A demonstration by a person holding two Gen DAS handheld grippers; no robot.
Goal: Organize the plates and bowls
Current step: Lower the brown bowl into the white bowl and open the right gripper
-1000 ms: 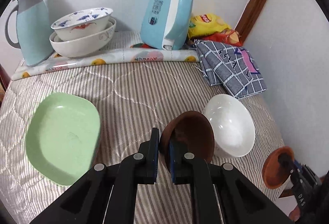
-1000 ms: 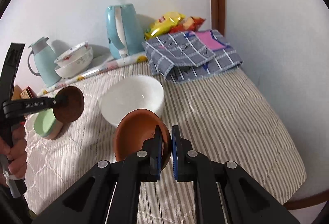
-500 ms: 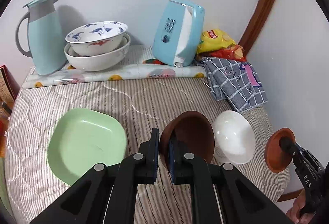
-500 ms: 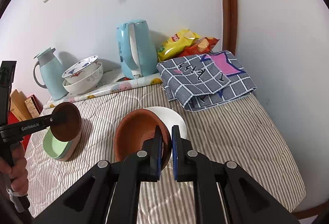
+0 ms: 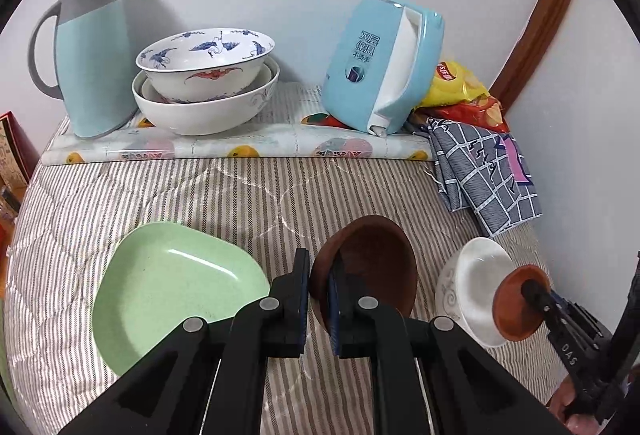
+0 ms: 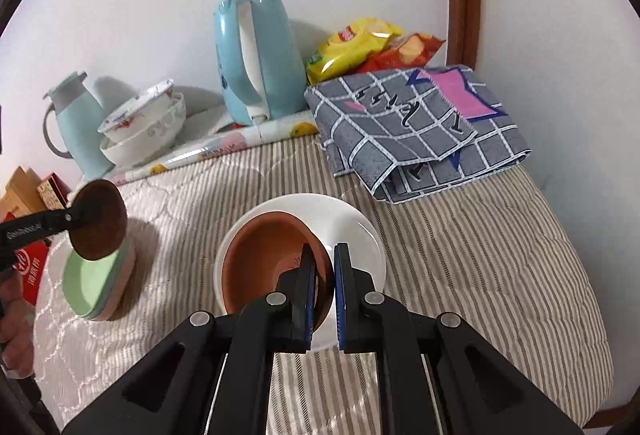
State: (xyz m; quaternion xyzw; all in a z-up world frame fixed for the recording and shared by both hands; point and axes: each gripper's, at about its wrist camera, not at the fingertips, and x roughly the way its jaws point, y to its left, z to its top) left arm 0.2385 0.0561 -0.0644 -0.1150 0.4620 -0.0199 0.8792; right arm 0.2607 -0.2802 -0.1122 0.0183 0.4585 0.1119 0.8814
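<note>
Bowls and plates on a striped quilted bed (image 5: 168,195), listed near to far.

Left gripper (image 5: 318,295): fingers clamped on the rim of a dark brown bowl (image 5: 372,263), held tilted in the air just right of the green plate (image 5: 172,291). In the right wrist view this bowl (image 6: 100,221) hangs over the near left of the bed, directly above the plate stack.

Green plate: squarish, lying on the near left of the bed. From the right wrist view it (image 6: 90,281) tops a low stack, with a pinkish plate edge showing underneath.

Right gripper (image 6: 324,285): fingers closed on the near rim of a terracotta bowl (image 6: 268,259). That bowl sits inside the white bowl (image 6: 352,227); whether it rests on the white bowl's floor cannot be told. In the left wrist view the terracotta bowl (image 5: 520,301) overlaps the white bowl (image 5: 474,287) at the near right of the bed.

Far edge, on a fruit-print mat (image 5: 240,145), left to right: pale blue jug (image 5: 90,63); crane-pattern bowl (image 5: 206,61) nested in a larger white bowl (image 5: 204,107); light blue kettle (image 5: 380,63).

Far right corner: snack bags (image 6: 372,45), with a folded grey checked cloth (image 6: 416,127) just in front of them.
</note>
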